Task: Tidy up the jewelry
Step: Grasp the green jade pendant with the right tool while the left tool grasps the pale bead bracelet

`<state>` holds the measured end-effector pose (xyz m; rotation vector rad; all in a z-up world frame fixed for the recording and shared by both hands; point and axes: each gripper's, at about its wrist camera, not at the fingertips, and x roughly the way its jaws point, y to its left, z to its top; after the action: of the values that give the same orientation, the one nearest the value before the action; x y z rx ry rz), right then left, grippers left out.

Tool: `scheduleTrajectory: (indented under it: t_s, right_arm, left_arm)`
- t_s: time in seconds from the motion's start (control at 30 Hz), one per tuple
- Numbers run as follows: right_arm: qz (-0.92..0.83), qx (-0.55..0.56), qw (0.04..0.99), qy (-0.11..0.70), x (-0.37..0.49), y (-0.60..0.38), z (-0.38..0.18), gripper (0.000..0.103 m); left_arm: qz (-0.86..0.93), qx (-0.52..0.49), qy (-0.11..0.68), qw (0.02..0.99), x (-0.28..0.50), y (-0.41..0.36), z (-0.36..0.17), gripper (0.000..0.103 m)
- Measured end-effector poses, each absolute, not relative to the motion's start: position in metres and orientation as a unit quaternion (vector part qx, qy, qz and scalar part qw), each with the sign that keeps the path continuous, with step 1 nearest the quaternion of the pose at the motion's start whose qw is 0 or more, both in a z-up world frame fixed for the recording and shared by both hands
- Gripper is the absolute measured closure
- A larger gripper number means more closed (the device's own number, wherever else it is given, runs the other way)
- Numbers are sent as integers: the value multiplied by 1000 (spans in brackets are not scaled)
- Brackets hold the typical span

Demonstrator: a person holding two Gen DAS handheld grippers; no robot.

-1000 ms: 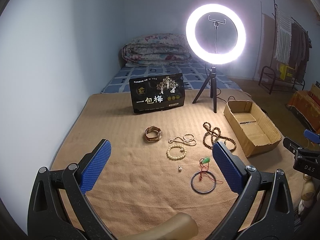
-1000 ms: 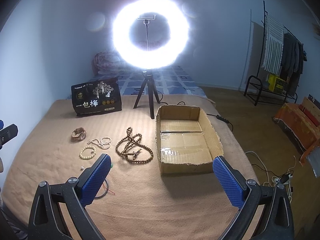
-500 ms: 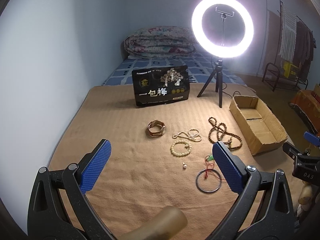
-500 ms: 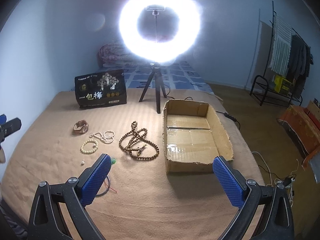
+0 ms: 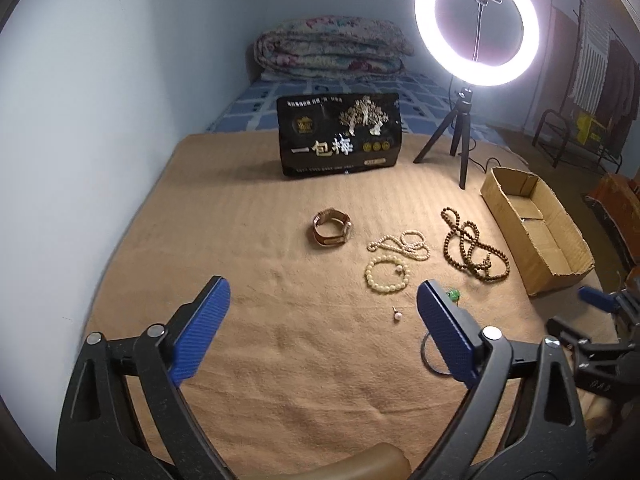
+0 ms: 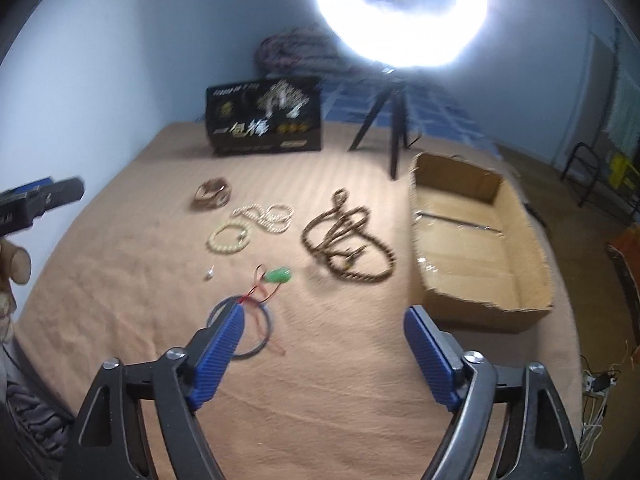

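Observation:
Jewelry lies on a tan blanket (image 5: 248,352): a rose-gold watch (image 5: 332,227), a white pearl necklace (image 5: 400,242), a cream bead bracelet (image 5: 387,273), a small earring (image 5: 397,314), a brown wooden bead string (image 5: 472,246) and a green pendant (image 6: 279,275) on red cord beside a dark bangle (image 6: 262,328). My left gripper (image 5: 323,300) hovers short of the bracelet, jaws closing, nothing between them. My right gripper (image 6: 322,322) hangs near the bangle, jaws closing on nothing. An open cardboard box (image 6: 532,280) sits at the right.
A black snack bag (image 5: 339,136) stands at the back of the blanket. A lit ring light (image 5: 476,20) on a tripod stands behind the box. Folded quilts (image 5: 332,50) lie by the wall. A clothes rack and cables are on the floor at the right.
Both grippers have dropped and moved forward toward the jewelry, which looks larger. Both pairs of jaws have narrowed a little. The jewelry has not moved.

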<state>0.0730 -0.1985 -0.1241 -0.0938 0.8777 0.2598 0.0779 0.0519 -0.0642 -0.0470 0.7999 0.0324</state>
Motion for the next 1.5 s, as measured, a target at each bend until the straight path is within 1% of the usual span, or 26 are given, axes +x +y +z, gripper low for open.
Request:
scheduleTrajectory:
  t_s: [0.03,0.07,0.17,0.23,0.37,0.43,0.57,0.67,0.73,0.87,0.93,1.13,1.37,1.43,1.5]
  right_arm:
    - [133,-47,891,431,75,-196,-128,25]
    - [138,-47,887,438,77,-195,-132,26]
    - [152,-38,870,467,86,-193,-146,36]
    - [161,-31,859,485,91,-192,-154,41]
    - [187,-19,839,511,97,-186,-167,48]
    - [197,-19,831,520,100,-182,-173,51]
    - [211,-12,815,540,107,-176,-186,57]
    - [216,-5,809,547,115,-174,-191,58]
    - [213,-3,810,547,122,-174,-193,58]
    - [205,12,812,546,139,-174,-196,58]
    - [200,14,814,545,148,-173,-198,58]
    - [195,4,818,542,169,-164,-205,60]
    - [200,-4,818,539,181,-155,-213,60]
    - [199,-6,819,539,185,-152,-216,60]
    - [199,-9,819,538,186,-150,-218,60]
  left_arm:
    - [10,-27,394,919,81,53,-68,14]
    - [4,-32,403,915,85,54,-71,16]
    - [-10,-36,425,904,99,51,-81,25]
    - [-20,-36,437,898,108,47,-88,34]
    - [-40,-31,456,888,126,39,-102,42]
    - [-44,-40,471,880,138,39,-113,54]
    - [-59,-65,498,862,158,40,-136,58]
    - [-66,-68,507,857,167,39,-145,60]
    - [-71,-72,512,853,172,39,-152,67]
    - [-80,-88,525,843,184,39,-166,67]
    - [-83,-87,528,840,189,38,-173,71]
    - [-87,-100,540,831,204,38,-191,71]
    - [-90,-116,553,820,217,39,-208,74]
    - [-92,-114,557,818,219,37,-212,79]
    - [-95,-111,559,816,220,35,-215,79]
